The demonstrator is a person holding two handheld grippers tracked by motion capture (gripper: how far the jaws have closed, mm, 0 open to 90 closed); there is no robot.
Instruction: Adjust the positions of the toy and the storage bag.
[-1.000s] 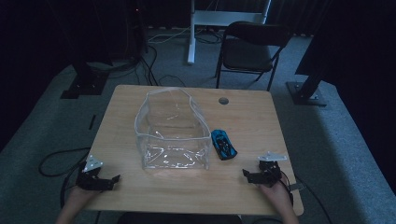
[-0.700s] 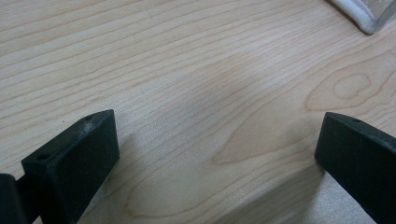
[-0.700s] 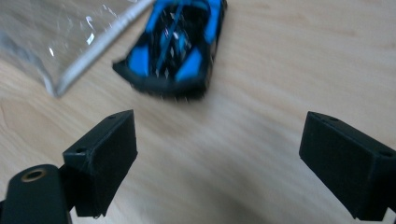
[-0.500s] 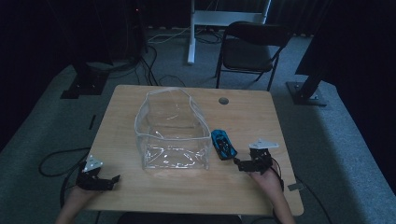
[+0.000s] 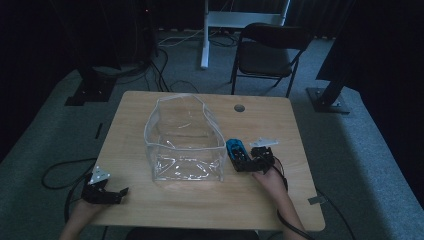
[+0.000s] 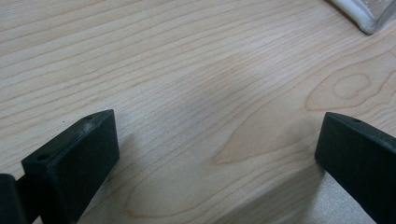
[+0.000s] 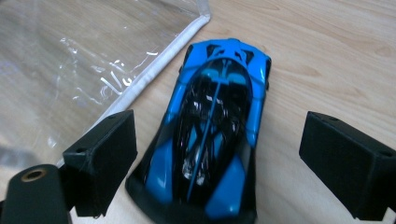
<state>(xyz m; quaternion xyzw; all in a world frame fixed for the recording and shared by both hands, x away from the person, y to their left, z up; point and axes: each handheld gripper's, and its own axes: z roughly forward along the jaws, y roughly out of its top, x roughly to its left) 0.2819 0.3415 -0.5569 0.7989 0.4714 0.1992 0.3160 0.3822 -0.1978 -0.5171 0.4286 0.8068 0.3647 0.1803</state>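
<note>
Toy car (image 7: 212, 126) lies on the worktop (image 5: 280, 125) just right of the clear bag (image 5: 184, 142), between your right gripper's (image 7: 224, 161) released jaws. It looks light, stiff and glossy, so squeeze its flat sides mid-body. Your left gripper (image 5: 102, 190) rests spread and empty.

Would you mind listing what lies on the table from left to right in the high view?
Left gripper → clear bag → blue toy car → right gripper, its open jaws reaching the car.
</note>
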